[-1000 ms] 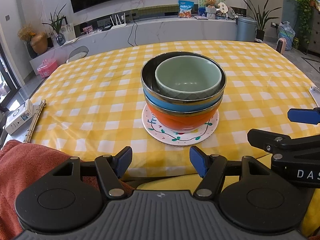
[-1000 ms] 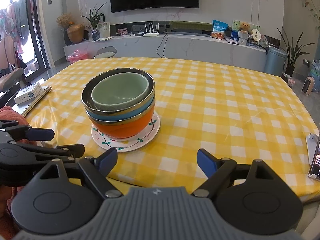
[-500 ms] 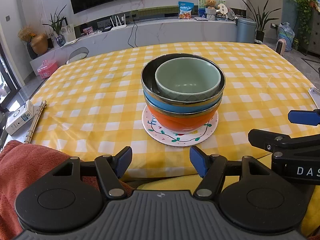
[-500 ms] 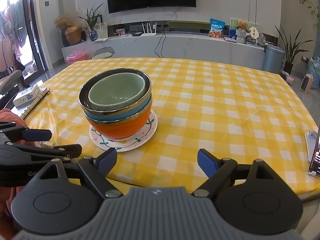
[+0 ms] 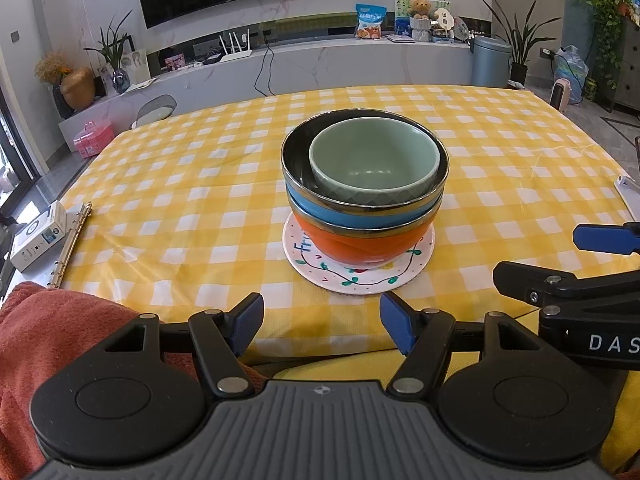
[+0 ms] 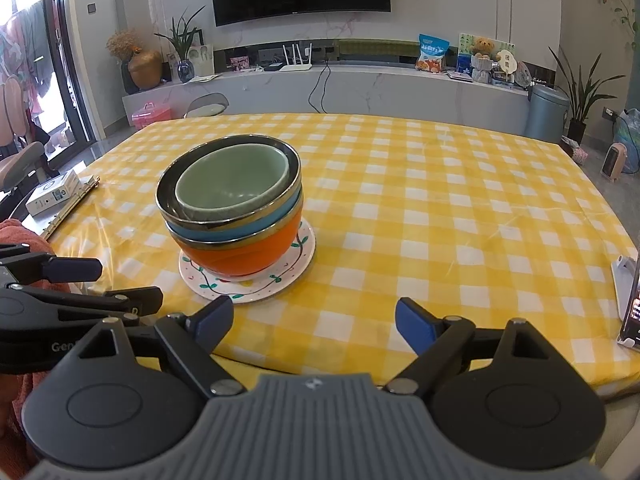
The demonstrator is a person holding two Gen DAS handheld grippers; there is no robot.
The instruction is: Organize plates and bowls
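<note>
1. Currently, my left gripper (image 5: 322, 322) sits level at the near edge of the table (image 5: 180, 200), jaws spread wide, holding nothing.
2. My right gripper (image 6: 314, 326) sits beside it at the same edge, jaws equally wide, also empty; each gripper shows at the margin of the other's view.
3. Both point toward the bowl stack, which stands ahead, well apart from my blue fingertips (image 5: 248, 320).
4. Stack, bottom to top: flat round plate (image 5: 360, 276) with painted vine border; glossy orange bowl (image 5: 360, 242); blue bowl (image 5: 344, 214) with a metallic rim; pale green bowl (image 5: 374, 160) with a faceted outer wall, nested inside.
5. Table covering: yellow-and-white checked cloth (image 6: 440, 220), slightly glossy and creased.
6. At the table's left edge lie a small white box (image 5: 38, 236) and a ring-binder spine (image 5: 70, 246).
</note>
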